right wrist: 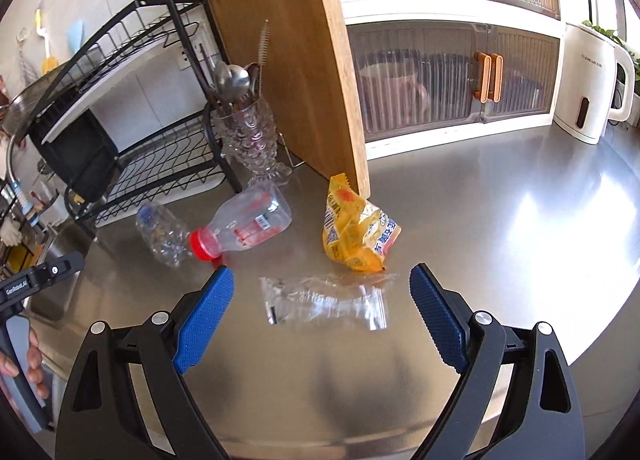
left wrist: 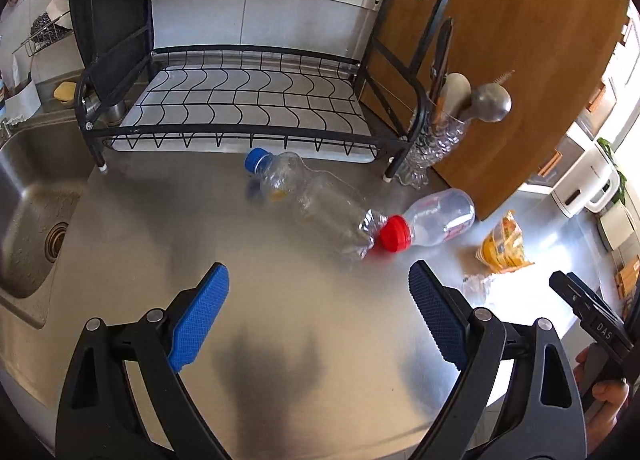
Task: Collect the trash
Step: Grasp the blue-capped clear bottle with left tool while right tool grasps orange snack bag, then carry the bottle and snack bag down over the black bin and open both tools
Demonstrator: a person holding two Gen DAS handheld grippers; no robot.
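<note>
Both grippers empty, fingers wide: right gripper (right wrist: 322, 316) straddles flat clear plastic wrapper (right wrist: 324, 302) on steel desk (right wrist: 500, 220), apparently staged for pickup.

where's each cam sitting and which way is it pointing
Left wrist: on the open left gripper, facing the dish rack and blue-capped bottle; a hand shows at right.
Right wrist: on the open right gripper, facing the clear wrapper and yellow packet.
Shared: the red-capped bottle.
</note>
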